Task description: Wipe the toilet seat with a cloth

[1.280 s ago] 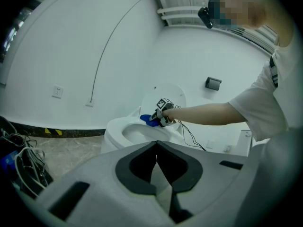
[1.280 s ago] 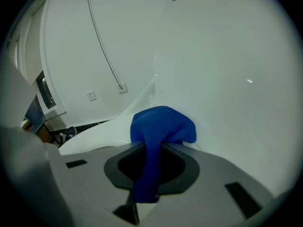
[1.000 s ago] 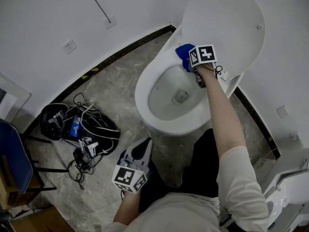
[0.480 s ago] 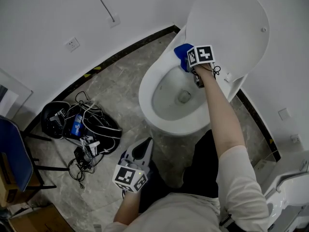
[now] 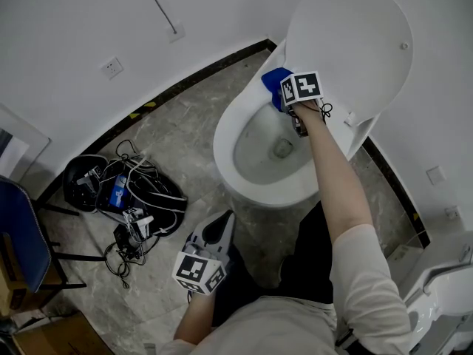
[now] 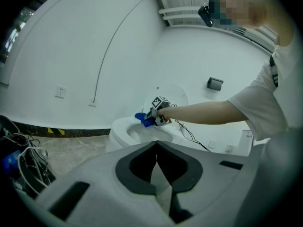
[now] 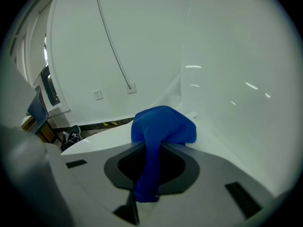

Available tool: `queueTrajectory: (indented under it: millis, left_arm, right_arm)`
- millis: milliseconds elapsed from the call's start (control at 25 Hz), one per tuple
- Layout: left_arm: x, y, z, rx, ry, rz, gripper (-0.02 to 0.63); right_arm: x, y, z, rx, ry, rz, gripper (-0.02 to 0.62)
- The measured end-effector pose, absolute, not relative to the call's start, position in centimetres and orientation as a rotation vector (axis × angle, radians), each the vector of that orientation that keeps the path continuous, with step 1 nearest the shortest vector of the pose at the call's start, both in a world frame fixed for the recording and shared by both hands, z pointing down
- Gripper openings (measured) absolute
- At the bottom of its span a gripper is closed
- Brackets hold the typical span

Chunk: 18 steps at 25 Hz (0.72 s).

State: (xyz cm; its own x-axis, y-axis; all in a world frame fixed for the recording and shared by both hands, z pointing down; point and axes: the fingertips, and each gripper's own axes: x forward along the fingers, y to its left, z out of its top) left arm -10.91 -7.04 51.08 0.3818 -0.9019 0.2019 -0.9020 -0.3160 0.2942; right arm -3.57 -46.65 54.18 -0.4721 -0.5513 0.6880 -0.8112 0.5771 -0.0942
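Right gripper is clamped on a bunched blue cloth — one fold trailing between its jaws — at the rear of the white toilet seat, beside the raised lid. Left gripper is closed, empty.

The person wears a pale cream short-sleeved T-shirt (nearly white under this light) and dark trousers. A dark strap sits at the shirt's shoulder. Each gripper is a light grey moulded shell, with dark rounded pads lining its jaws. The right gripper, at the far side, carries a cube faced with black-and-white square markers, and a thin black cable loops just beside it. The left gripper has the same kind of marker cube at its near end.
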Motion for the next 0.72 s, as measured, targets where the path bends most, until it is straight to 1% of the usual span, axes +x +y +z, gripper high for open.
queueTrajectory:
  millis: [360,720]
  left_arm:
    - [-10.8,-6.6,50.6,2.287,-1.594,0.008,0.009]
    - [-11.6,-5.6,49.4,2.282,-1.645,0.009,0.009]
  right_arm:
    - [-4.5,-45.6,54.5,1.050,-2.223,0.551,0.058]
    - [-4.3,-45.4,54.3,1.134,-2.244,0.505,0.057]
